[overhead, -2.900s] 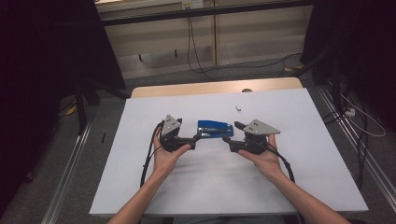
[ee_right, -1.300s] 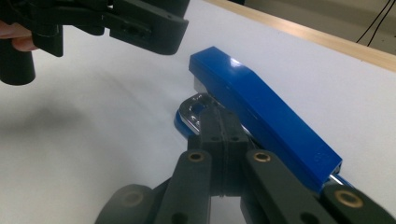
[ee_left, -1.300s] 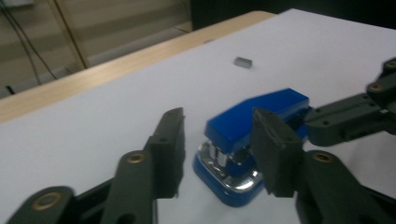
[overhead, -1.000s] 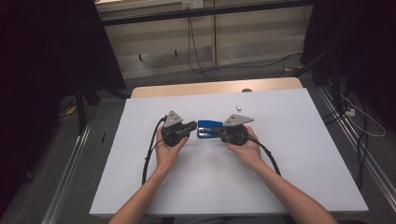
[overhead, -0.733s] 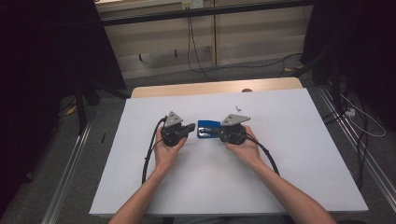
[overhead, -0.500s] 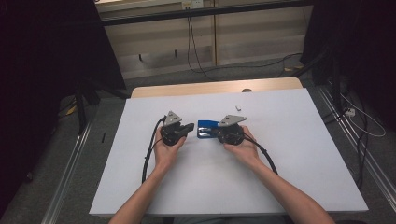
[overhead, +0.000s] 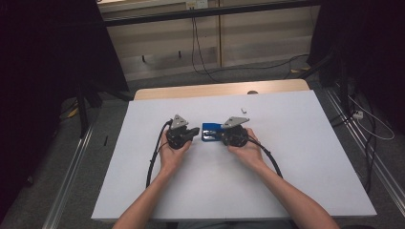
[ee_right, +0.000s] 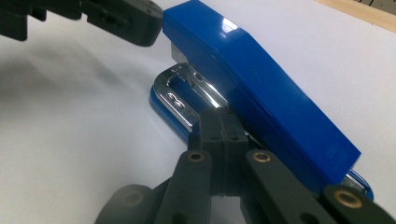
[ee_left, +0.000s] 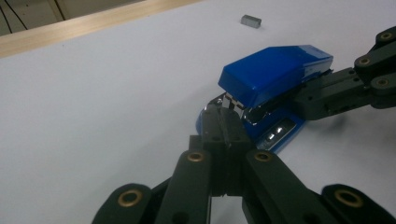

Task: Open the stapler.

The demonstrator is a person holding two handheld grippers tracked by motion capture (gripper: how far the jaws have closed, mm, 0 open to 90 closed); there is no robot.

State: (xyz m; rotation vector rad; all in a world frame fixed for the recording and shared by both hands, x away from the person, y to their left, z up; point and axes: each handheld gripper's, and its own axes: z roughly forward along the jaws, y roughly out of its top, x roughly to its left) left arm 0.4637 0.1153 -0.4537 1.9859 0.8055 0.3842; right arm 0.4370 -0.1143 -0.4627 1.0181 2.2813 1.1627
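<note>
A blue stapler (overhead: 210,132) lies on the white table top (overhead: 296,157) between my two grippers. My left gripper (overhead: 197,131) points right at it, jaws shut with nothing between them; in the left gripper view its tips (ee_left: 224,117) touch the front end of the stapler (ee_left: 275,70). My right gripper (overhead: 221,136) points left from the other side, also shut and empty. In the right gripper view its tips (ee_right: 223,119) lie against the stapler (ee_right: 261,84) at the gap between the blue top and the chrome base. The left gripper (ee_right: 116,16) is at the stapler's far end.
A small grey block (overhead: 243,109) (ee_left: 251,20) lies just behind the stapler. A wooden strip (overhead: 219,89) runs along the table's far edge. Black cables trail from both grippers toward the person. Metal rails (overhead: 71,191) flank the table.
Since the earliest frame both hands have closed in on the stapler from either side. Over the last second they have hardly moved.
</note>
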